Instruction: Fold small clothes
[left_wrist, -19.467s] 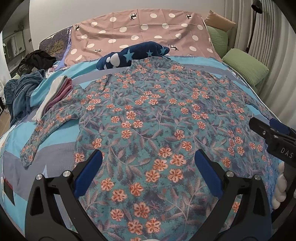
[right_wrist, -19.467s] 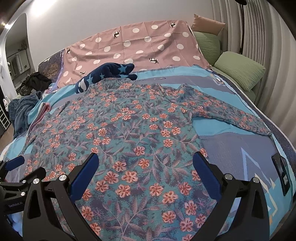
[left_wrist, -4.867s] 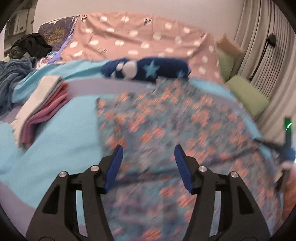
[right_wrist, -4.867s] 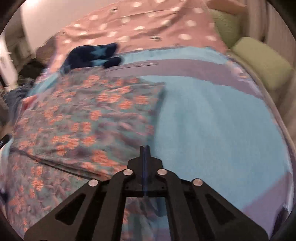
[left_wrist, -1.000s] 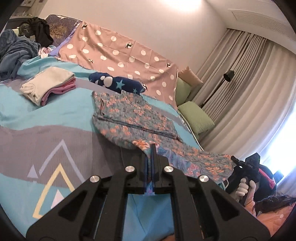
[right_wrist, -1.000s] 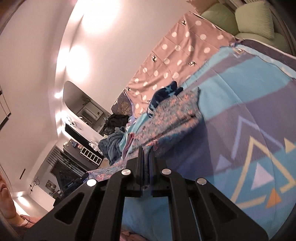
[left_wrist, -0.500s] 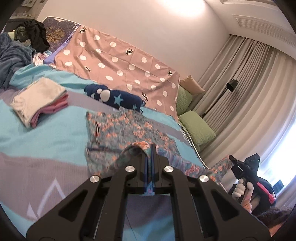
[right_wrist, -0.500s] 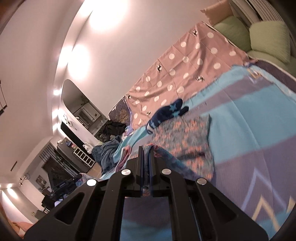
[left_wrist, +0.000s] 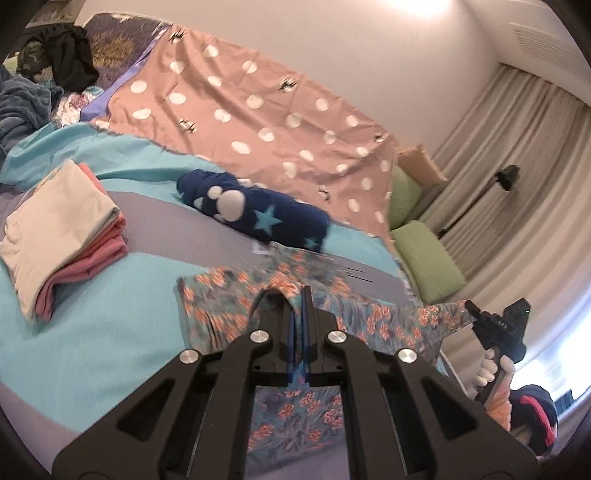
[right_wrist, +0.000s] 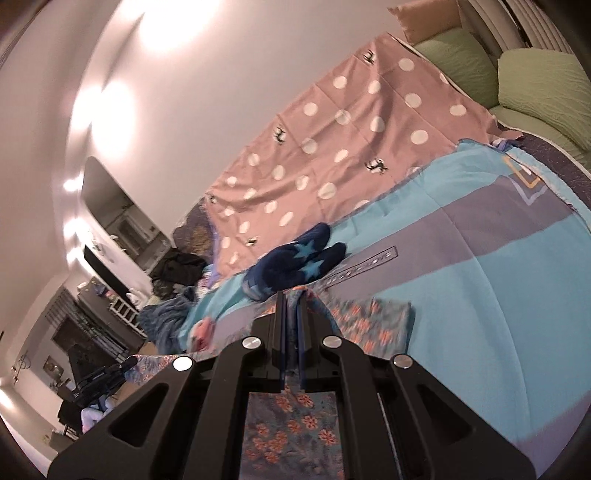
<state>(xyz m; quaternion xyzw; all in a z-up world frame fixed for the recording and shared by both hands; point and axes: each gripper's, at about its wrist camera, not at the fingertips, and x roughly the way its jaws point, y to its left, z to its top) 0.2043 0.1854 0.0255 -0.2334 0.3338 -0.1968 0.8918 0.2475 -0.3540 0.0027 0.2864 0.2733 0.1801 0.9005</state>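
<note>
Teal floral shirt (left_wrist: 229, 295) partly folded on bed, hem clenched in both claws, left claw (left_wrist: 298, 295), right claw (right_wrist: 291, 299)

At my ten o'clock a folded stack of cream and pink clothes (left_wrist: 62, 236) rests on the turquoise-and-grey bedspread (left_wrist: 92, 332). At twelve lies a navy star-print bundle (left_wrist: 255, 216), the pink polka-dot sheet (left_wrist: 258, 107) behind it. Green pillows (left_wrist: 428, 254) sit at two o'clock by the curtains (left_wrist: 517, 177).

Teal floral garment (left_wrist: 236, 295) with orange blossoms, part-folded on the bed, near edge lifted.
</note>
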